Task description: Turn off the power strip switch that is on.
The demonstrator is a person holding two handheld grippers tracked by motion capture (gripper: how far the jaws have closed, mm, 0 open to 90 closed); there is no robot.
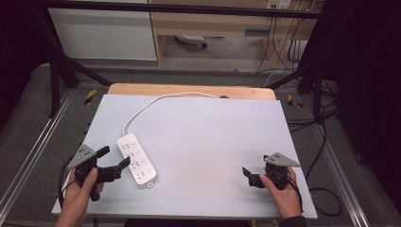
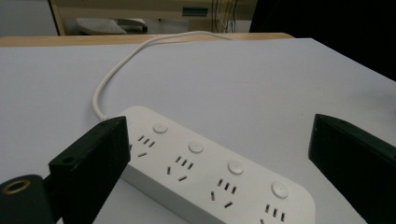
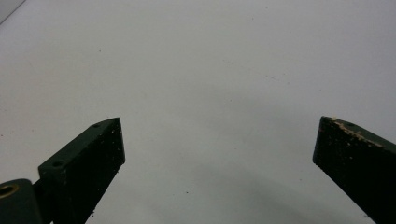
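A white power strip (image 1: pixel 137 159) with several sockets and round buttons lies flat on the left part of the pale grey table (image 1: pixel 208 137). Its white cord (image 1: pixel 146 108) curves away to the table's far edge. My left gripper (image 1: pixel 117 156) is open just left of the strip, its jaws pointing at it. From the left gripper view, the strip (image 2: pixel 210 168) lies close ahead between the spread jaws of the left gripper (image 2: pixel 217 125), untouched. My right gripper (image 1: pixel 255 164) is open near the front right, over bare table (image 3: pixel 210 70), and the right gripper (image 3: pixel 218 125) holds nothing.
A wooden strip (image 1: pixel 189 90) edges the table's far side. Black frame bars (image 1: pixel 61 71) stand at the back corners and metal rails (image 1: pixel 28 156) run along both sides. Cables (image 1: pixel 321 142) lie on the floor to the right. A wooden desk (image 1: pixel 213 23) stands beyond.
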